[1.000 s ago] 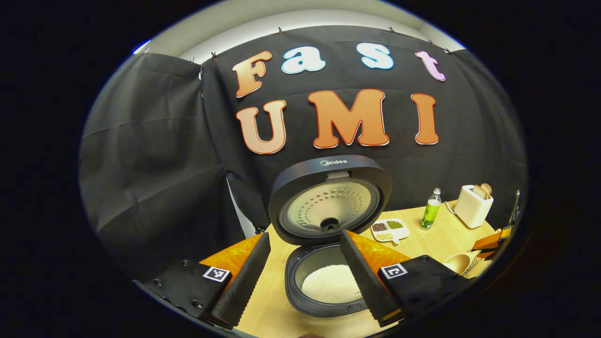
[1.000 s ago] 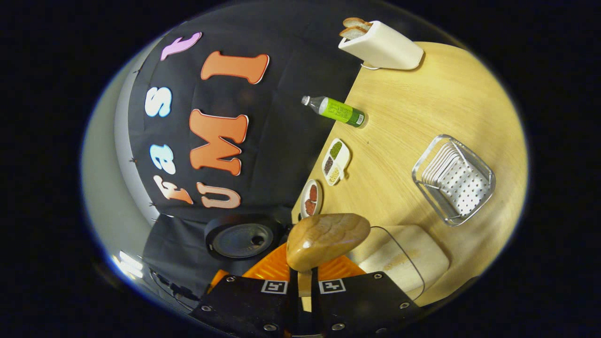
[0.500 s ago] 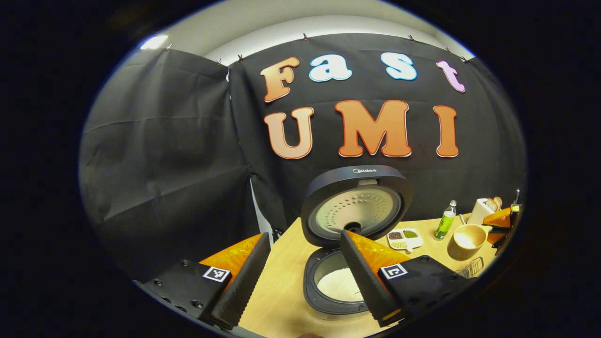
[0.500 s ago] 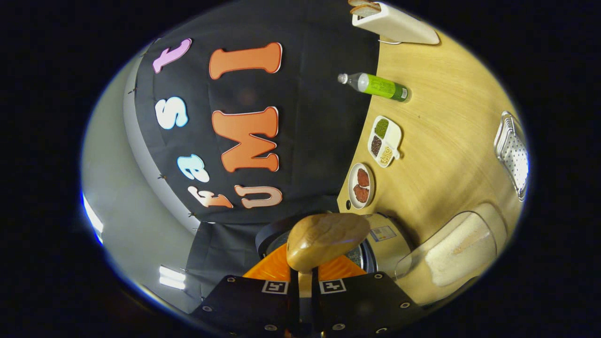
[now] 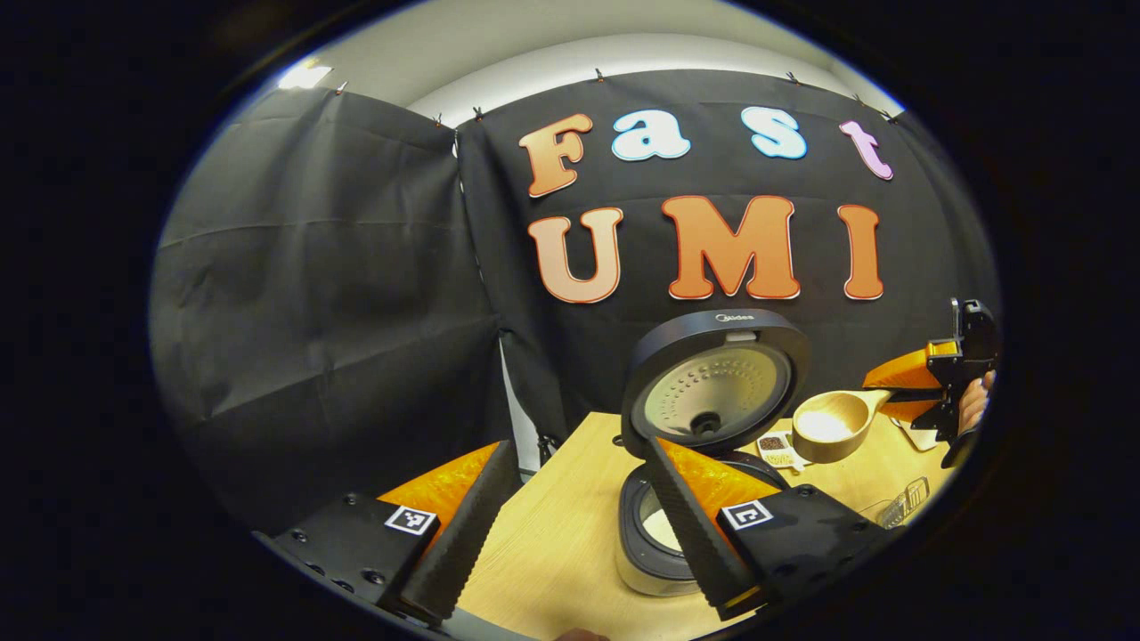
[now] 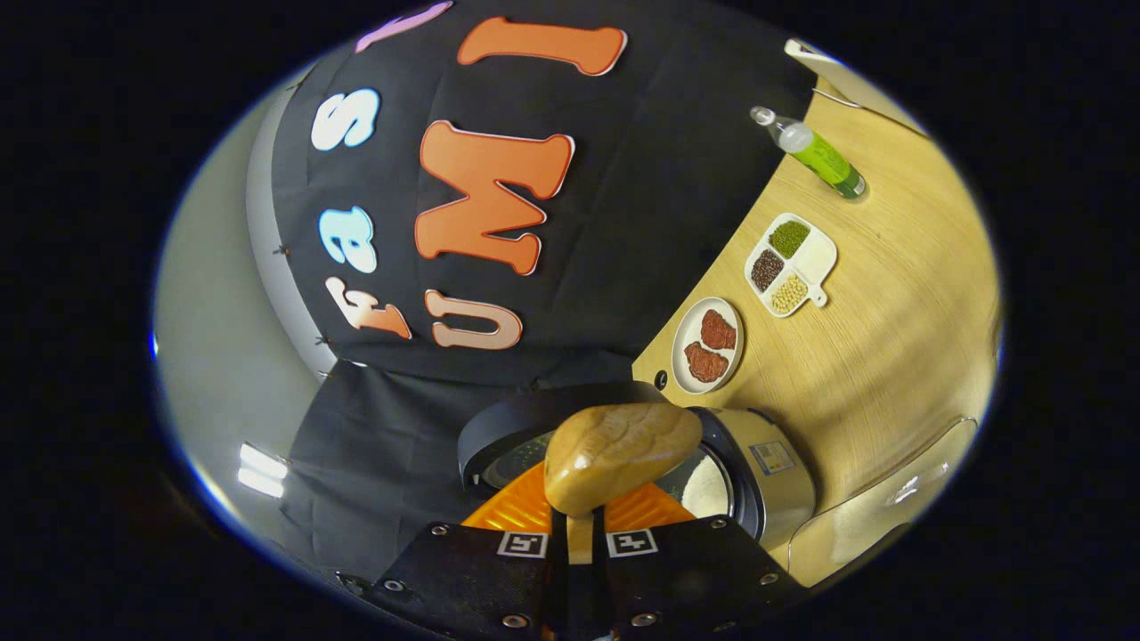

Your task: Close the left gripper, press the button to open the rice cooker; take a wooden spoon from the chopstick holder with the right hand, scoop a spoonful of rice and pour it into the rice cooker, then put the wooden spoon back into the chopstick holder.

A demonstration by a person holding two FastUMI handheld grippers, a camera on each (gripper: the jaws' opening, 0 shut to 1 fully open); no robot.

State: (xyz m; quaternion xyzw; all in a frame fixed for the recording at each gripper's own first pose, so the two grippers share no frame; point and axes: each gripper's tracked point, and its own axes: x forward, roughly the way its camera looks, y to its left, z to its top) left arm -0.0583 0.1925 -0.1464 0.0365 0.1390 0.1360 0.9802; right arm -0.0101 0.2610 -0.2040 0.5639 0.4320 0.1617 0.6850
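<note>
We hold the wooden spoon (image 6: 622, 454) pinched by its handle in our right gripper (image 6: 577, 543), fingers closed on it, its bowl poised beside the open rice cooker (image 6: 757, 472). From our left gripper view, the spoon (image 5: 833, 425) hangs at about three o'clock of the raised lid (image 5: 717, 378), apparently carrying rice. Our left gripper (image 5: 579, 516) rests over the table (image 5: 552, 543) with its fingers spread apart, holding nothing. We judge the button pressed, the spoon fetched and the scoop taken; the pour into the pot and the spoon's return to its holder remain.
</note>
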